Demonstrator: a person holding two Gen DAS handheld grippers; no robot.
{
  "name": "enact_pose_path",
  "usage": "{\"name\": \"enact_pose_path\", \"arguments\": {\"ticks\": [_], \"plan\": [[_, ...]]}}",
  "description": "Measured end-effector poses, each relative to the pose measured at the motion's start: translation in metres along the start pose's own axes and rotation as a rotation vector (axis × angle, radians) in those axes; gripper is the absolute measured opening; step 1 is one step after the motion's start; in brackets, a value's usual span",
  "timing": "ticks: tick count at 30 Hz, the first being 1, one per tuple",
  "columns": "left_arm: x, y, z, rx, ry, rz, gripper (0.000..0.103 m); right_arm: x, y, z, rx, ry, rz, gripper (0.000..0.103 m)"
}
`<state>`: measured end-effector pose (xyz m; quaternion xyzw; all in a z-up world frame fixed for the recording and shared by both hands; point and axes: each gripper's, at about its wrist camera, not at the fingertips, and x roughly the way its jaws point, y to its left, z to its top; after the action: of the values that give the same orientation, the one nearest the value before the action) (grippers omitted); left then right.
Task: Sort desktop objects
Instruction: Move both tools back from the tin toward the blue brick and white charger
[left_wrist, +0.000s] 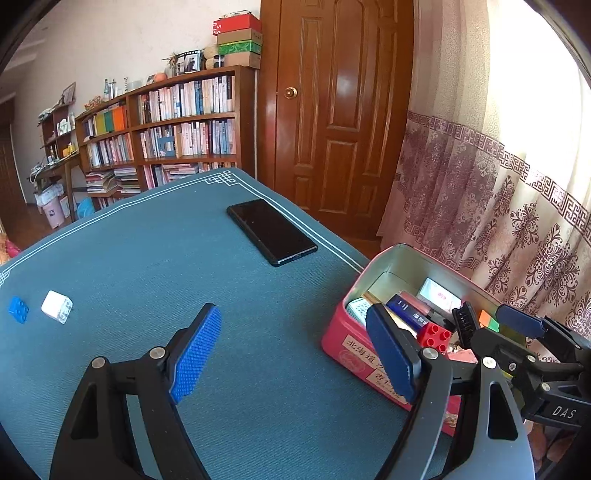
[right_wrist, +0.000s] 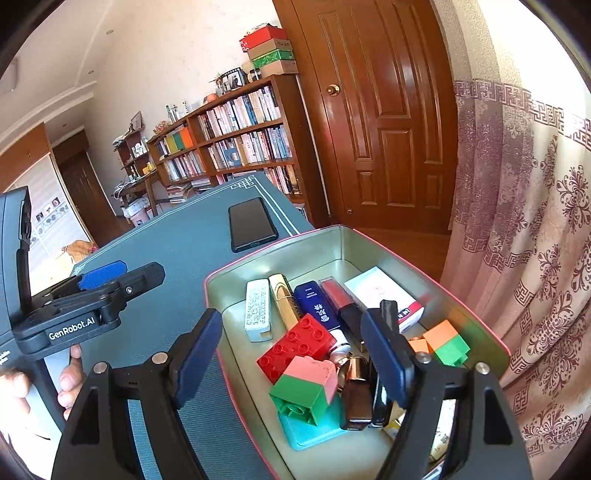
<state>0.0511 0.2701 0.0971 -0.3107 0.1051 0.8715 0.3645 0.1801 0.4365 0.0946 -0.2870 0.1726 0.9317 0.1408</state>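
Hovering with empty, wide-spread fingers, the left gripper (left_wrist: 291, 350) stands nearer the white charger (left_wrist: 57, 307) and blue brick (left_wrist: 18, 309) far left, while the right gripper (right_wrist: 291, 354), also apart and empty, hangs over the tin (right_wrist: 273, 243).

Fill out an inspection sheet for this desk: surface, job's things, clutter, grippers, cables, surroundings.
Surface: teal desk mat with white border lines.
Job's things: red tin at the mat's right edge, holding toy bricks, small boxes and tubes; blue brick, white charger plug and black phone lie out on the mat.
Clutter: nothing seen beyond these.
Grippers: left gripper open over bare mat, empty; right gripper open above the tin, nothing between its fingers.
Cables: nothing seen.
Surroundings: bookshelf, wooden door, patterned curtain.
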Motion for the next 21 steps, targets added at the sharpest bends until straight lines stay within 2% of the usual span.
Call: {"name": "enact_pose_path", "arguments": {"ticks": [5, 9, 21], "plan": [[-0.007, 0.029, -0.006, -0.051, 0.004, 0.033, 0.084, 0.003, 0.021, 0.002, -0.03, -0.003, 0.037, 0.082], [-0.014, 0.056, -0.01, -0.089, -0.002, 0.096, 0.084, 0.008, 0.04, 0.003, -0.058, 0.002, 0.073, 0.082], [-0.031, 0.14, -0.038, -0.231, 0.002, 0.216, 0.084, 0.049, 0.104, -0.01, -0.157, 0.081, 0.176, 0.082]]}}
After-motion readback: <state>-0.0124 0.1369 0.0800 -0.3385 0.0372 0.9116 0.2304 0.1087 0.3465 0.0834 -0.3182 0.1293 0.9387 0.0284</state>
